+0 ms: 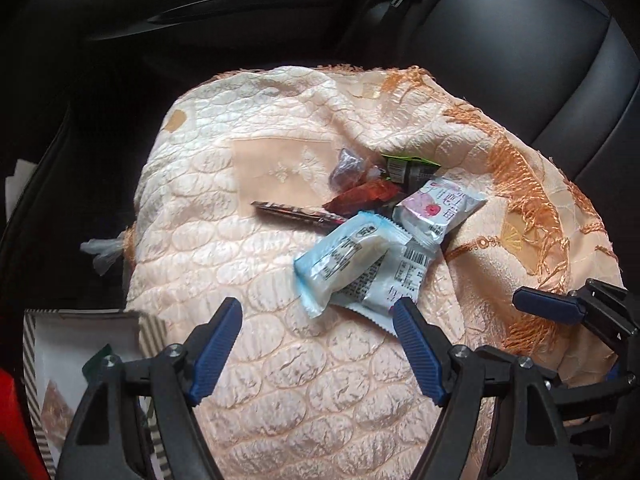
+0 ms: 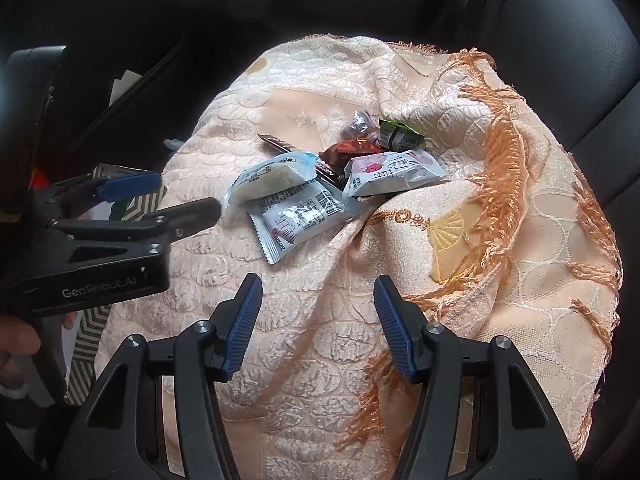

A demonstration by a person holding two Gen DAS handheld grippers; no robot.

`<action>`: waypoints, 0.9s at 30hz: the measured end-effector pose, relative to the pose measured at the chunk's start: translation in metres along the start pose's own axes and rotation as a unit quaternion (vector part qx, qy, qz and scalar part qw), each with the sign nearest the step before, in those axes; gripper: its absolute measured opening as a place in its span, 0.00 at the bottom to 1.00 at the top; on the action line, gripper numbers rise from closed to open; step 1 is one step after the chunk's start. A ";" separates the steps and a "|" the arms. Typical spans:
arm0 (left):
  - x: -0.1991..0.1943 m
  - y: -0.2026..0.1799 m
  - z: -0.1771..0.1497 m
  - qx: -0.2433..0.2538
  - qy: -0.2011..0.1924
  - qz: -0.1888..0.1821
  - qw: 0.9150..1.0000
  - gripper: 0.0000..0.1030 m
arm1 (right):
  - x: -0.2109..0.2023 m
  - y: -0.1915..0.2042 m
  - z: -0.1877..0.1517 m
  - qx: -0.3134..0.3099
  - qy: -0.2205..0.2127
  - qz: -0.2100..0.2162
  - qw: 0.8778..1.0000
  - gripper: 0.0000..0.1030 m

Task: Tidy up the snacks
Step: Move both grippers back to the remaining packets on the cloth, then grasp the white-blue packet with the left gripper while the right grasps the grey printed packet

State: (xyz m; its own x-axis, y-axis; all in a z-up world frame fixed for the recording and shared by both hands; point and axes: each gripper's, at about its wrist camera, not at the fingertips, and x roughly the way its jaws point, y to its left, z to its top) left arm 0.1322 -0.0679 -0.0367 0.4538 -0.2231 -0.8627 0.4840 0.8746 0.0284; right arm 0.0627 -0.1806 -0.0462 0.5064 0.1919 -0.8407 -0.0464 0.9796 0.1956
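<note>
1. On the cream cloth over the dark car seat, a heap of snacks lies near its middle: pale blue packets nearest, a red wrapper, a green-edged pack farthest.
2. A thin dark stick pack juts left from the heap.
3. Left tongs hover spread just near of the packets, pinching nothing.
4. Right tongs are spread too, empty, above the cloth.
5. A striped box sits at the near left.
</note>
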 end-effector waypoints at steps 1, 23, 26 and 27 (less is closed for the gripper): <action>0.005 -0.002 0.004 0.007 0.001 -0.009 1.000 0.78 | 0.001 0.000 0.000 0.000 0.000 0.001 1.000 0.56; 0.045 0.002 0.020 0.000 0.001 -0.011 1.000 0.33 | 0.015 -0.003 0.018 -0.012 0.015 0.028 0.999 0.59; 0.027 0.014 0.012 -0.025 -0.007 0.002 1.000 0.32 | 0.024 0.002 0.032 -0.051 0.026 0.027 0.998 0.61; 0.020 0.018 0.009 -0.033 -0.009 0.005 0.999 0.32 | 0.027 0.004 0.037 -0.062 0.028 0.031 0.997 0.61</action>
State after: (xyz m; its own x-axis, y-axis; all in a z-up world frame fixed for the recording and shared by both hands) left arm 0.1565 -0.0608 -0.0491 0.4724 -0.2217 -0.8530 0.4295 0.9030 0.0032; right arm 0.1083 -0.1736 -0.0497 0.4498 0.2514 -0.8570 -0.1839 0.9651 0.1866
